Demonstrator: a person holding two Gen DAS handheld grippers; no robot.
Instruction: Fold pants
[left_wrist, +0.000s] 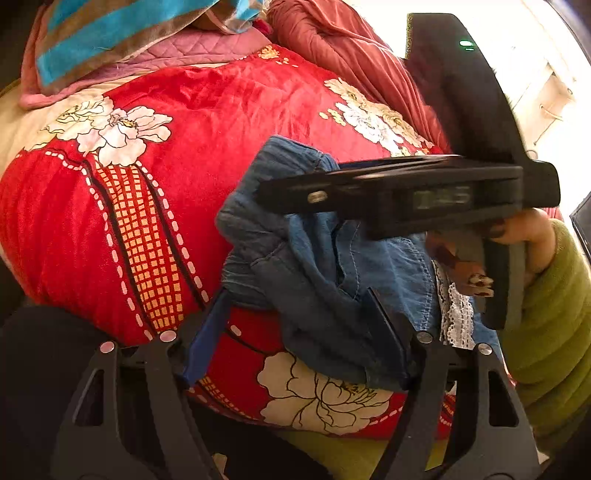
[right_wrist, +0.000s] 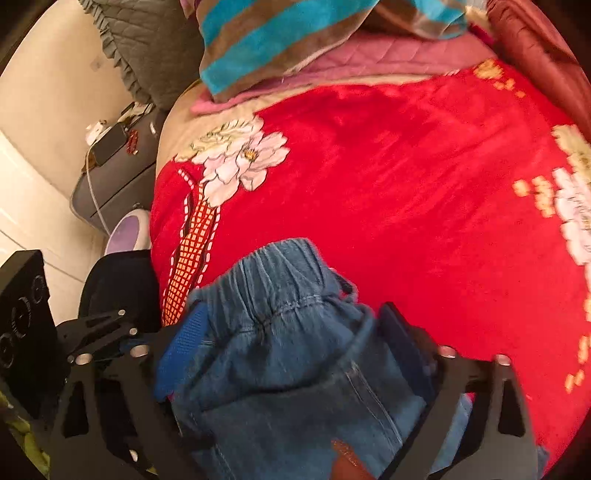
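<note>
Blue denim pants (left_wrist: 314, 266) lie crumpled on a red floral blanket (left_wrist: 221, 129), with a white lace trim (left_wrist: 456, 314) at their right edge. My left gripper (left_wrist: 299, 317) stands open over the near part of the heap: its right finger is above the denim, its left finger beside the cloth's edge. A hand in a green sleeve (left_wrist: 546, 314) holds my right gripper (left_wrist: 269, 192), which is seen side-on over the pants. In the right wrist view the elastic waistband (right_wrist: 280, 295) bunches between the right gripper's (right_wrist: 291, 325) spread fingers, which show no squeeze on it.
A blue-and-brown striped towel (right_wrist: 277, 37) and pink quilt (right_wrist: 369, 62) are piled at the far end of the bed. Dark red bedding (left_wrist: 351, 48) lies at the far right. A grey nightstand (right_wrist: 110, 173) with a phone and cable stands past the bed's left edge.
</note>
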